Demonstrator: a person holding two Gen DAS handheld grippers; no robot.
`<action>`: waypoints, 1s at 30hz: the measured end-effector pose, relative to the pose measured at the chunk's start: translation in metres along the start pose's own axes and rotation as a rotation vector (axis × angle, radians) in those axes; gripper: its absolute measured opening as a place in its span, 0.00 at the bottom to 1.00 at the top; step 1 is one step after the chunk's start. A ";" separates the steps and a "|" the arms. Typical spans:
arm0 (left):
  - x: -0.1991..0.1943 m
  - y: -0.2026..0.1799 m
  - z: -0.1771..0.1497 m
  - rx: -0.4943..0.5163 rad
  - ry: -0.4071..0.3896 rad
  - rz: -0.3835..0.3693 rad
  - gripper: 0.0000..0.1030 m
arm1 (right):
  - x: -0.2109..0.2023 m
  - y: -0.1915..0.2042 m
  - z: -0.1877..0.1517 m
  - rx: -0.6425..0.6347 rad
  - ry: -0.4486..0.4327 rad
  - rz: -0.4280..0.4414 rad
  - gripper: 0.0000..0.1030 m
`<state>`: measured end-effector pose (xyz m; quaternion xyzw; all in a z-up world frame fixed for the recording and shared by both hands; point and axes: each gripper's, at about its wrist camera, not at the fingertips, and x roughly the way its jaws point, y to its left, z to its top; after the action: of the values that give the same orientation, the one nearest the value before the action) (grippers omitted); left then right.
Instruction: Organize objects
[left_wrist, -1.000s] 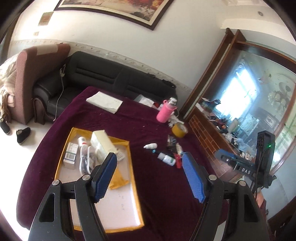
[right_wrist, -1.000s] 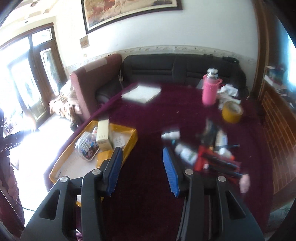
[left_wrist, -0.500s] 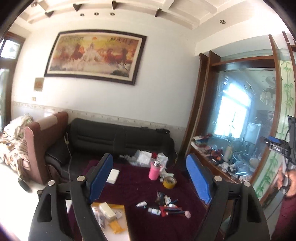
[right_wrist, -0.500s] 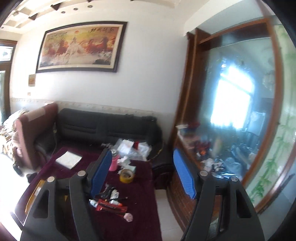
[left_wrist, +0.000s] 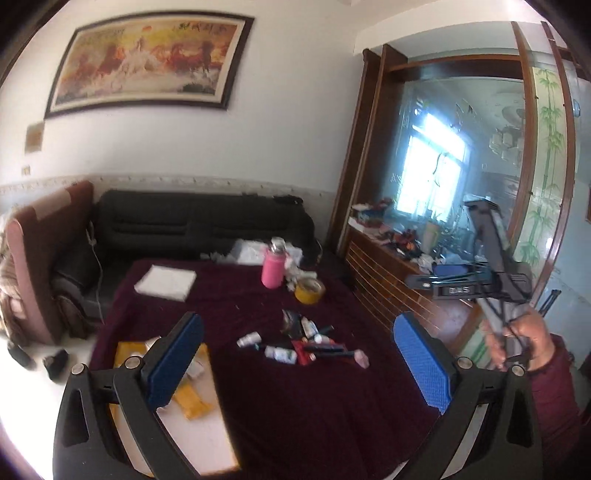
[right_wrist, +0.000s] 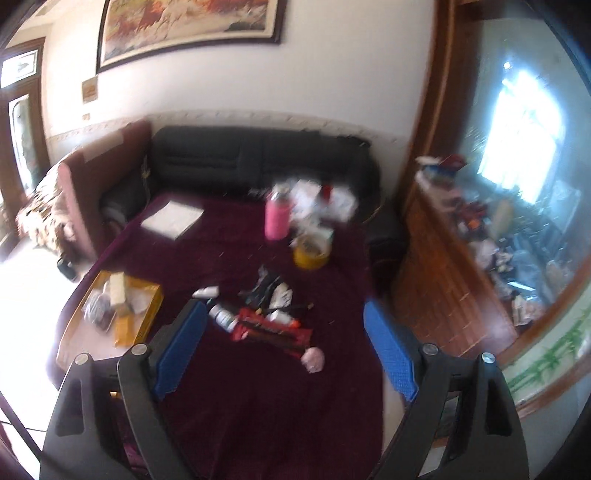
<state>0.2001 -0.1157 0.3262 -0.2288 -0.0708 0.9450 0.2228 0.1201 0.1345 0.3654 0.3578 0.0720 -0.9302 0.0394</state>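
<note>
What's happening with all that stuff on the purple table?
A person is tidying small things into a yellow tray. Right now neither tool holds anything: the left gripper and the right gripper both hang above the table with their jaws opening and nothing between them. A pile of little bottles and tubes still lies loose in the middle, near a pink bottle and a roll of yellow tape. A few boxes already sit in the tray.
</note>
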 end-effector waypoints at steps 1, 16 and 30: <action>0.024 0.004 -0.019 -0.038 0.046 -0.035 0.98 | 0.021 0.011 -0.016 -0.010 0.023 0.040 0.85; 0.126 0.085 -0.123 -0.210 0.118 0.149 0.98 | 0.243 0.088 -0.086 0.041 0.175 0.323 0.85; 0.150 0.086 -0.128 -0.066 0.059 0.265 0.98 | 0.283 0.079 -0.102 0.265 0.036 0.196 0.85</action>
<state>0.1068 -0.1203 0.1320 -0.2710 -0.0644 0.9561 0.0906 -0.0124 0.0671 0.0928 0.3818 -0.0859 -0.9167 0.0810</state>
